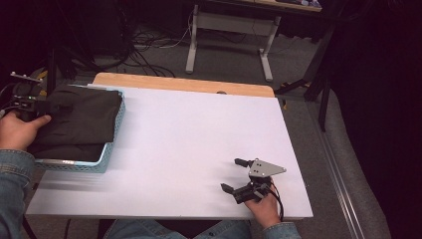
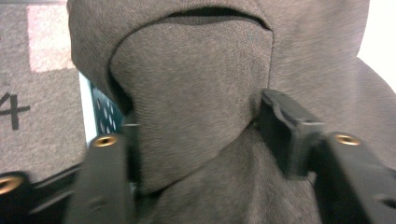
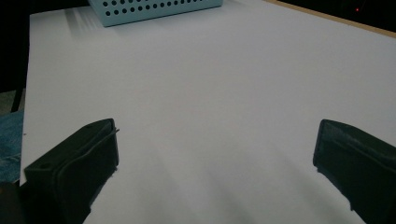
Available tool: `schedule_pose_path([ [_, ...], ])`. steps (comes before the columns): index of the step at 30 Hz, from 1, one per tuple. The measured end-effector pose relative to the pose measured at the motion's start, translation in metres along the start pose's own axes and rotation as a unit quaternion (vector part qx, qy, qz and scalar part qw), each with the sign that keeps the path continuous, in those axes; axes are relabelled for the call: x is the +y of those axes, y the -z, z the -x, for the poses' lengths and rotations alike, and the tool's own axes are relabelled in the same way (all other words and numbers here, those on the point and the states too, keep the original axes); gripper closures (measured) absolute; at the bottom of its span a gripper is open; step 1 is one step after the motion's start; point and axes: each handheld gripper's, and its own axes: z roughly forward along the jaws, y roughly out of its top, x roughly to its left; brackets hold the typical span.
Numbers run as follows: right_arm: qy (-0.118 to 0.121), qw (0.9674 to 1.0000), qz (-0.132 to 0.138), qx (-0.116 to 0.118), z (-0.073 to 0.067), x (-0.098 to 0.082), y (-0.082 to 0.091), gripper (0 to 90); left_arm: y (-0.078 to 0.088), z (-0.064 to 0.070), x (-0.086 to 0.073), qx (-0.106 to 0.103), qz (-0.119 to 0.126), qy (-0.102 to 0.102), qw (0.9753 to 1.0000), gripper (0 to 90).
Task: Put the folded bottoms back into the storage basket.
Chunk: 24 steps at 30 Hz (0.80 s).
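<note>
Your left gripper [image 1: 47, 107] sits at the far left edge of the bench [image 1: 199, 139], over the light blue basket [image 1: 112, 144]. The folded dark cloth [image 1: 82, 122] lies inside that basket, filling it to the rims. In the left gripper view a raised fold of the cloth [image 2: 191, 102] stands between the two jaws: the right one touches the fabric, the left one sits blurred just beside it, no clear pinch, so read it as part open with cloth in the gap. The perforated basket wall [image 2: 105, 114] is right next to the left jaw, tight on that side. Your right gripper [image 1: 239, 175] rests low near the bench's front right, jaws spread wide, nothing between them. Ahead of it is bare white bench all the way to the basket [image 3: 154, 9], plenty of room to move. A strip of wooden bench edge [image 1: 184, 82] shows along the far side. Beyond it: a desk frame [image 1: 229, 30] and loose cables [image 1: 144, 47] on the floor, well apart from both grippers.
</note>
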Motion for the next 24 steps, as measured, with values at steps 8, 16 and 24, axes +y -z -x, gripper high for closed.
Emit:
schedule_pose_path([
  [8,0.000,1.0000,0.001,0.001,0.000,0.000,0.000,0.8,-0.015,-0.005,-0.007,0.017,-0.015,0.048,0.9986,32.2],
  [16,0.000,1.0000,0.000,0.002,0.000,0.000,0.000,0.9,-0.012,-0.004,-0.009,0.033,-0.006,0.060,0.9977,28.6],
  [24,-0.001,1.0000,0.001,0.003,0.000,0.000,0.000,0.9,0.024,0.001,-0.008,0.026,0.013,0.026,0.9993,30.4],
])
